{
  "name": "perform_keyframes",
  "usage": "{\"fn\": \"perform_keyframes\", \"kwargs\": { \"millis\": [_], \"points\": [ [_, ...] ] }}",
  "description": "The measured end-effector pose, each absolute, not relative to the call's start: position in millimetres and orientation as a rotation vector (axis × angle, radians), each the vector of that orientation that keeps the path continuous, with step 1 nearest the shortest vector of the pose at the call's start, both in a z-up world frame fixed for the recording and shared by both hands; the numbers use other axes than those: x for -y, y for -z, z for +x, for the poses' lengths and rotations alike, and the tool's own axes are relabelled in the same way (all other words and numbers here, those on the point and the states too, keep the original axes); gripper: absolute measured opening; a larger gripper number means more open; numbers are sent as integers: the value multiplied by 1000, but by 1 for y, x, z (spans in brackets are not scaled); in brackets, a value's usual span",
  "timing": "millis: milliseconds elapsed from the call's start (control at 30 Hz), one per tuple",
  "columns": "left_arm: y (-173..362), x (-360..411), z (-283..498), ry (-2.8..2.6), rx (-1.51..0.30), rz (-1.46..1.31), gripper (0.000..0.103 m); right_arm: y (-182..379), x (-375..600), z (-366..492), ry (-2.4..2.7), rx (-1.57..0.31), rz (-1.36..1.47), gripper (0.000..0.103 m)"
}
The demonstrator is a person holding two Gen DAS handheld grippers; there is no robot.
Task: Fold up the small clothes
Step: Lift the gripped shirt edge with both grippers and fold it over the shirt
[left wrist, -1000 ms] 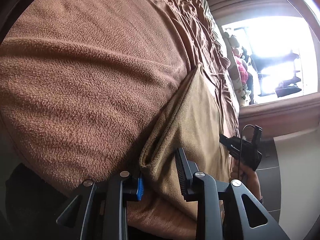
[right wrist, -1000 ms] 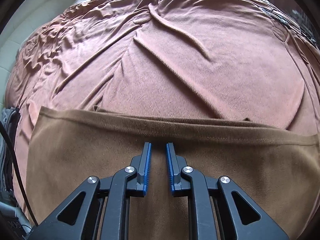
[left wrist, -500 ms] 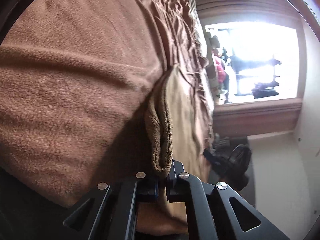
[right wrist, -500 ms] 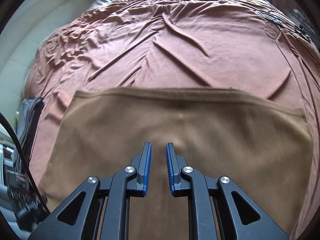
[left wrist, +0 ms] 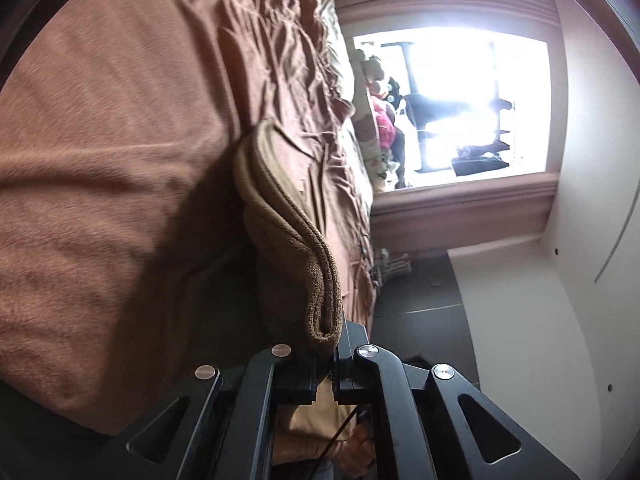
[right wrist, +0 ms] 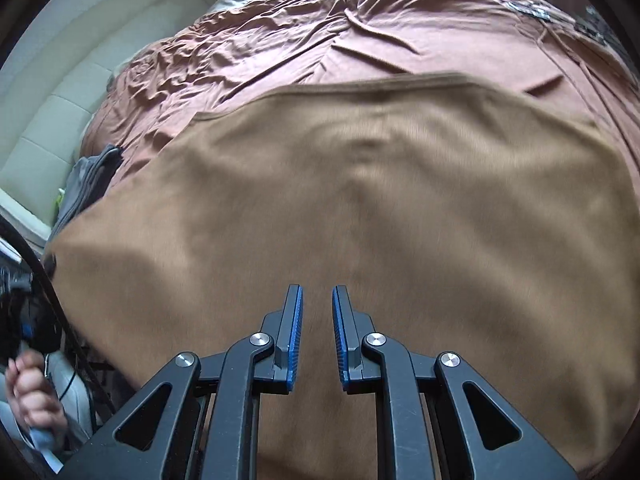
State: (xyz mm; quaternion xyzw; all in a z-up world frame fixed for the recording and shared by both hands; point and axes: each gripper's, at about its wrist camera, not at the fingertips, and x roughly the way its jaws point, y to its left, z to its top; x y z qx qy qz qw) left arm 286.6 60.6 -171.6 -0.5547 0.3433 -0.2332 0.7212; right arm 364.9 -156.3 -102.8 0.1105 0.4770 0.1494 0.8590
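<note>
A bed fills both views, covered by a wrinkled reddish-brown bedspread (right wrist: 280, 52) that runs from the near edge to a pale padded headboard (right wrist: 52, 120) at the left of the right wrist view. In the left wrist view a bright window (left wrist: 472, 104) with a brown frame sits beyond the bed, white wall and dark tiled floor (left wrist: 424, 292) beside it, and a cluster of soft toys (left wrist: 380, 120) by the sill. The tan fleece garment (right wrist: 360, 208) lies spread wide over the bedspread, blurred, its far hem curving across the sheet. A folded grey cloth (right wrist: 86, 184) rests at the bedspread's left edge near the headboard. The left gripper (left wrist: 333, 364) is pressed together, pinching a doubled corner of the garment. The right gripper (right wrist: 316, 320) hovers above the cloth, its blue-lined jaws a narrow gap apart with nothing between them. A hand (right wrist: 32, 396) shows at lower left.
</note>
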Motion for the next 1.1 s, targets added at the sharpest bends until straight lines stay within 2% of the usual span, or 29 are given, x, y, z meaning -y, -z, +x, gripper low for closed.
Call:
{"fn": "perform_keyframes", "kwargs": {
  "millis": [200,833,1100],
  "points": [
    [154,-52,299,555,-748,-1215,4,117,153,340,-330,-1004,233,4],
    [115,5,334,675,-767,-1116,4,131,158,289,-416,-990,280,4],
    [93,43,348,750,-795,-1043,4,120,180,282,-424,-972,340,4]
  ]
}}
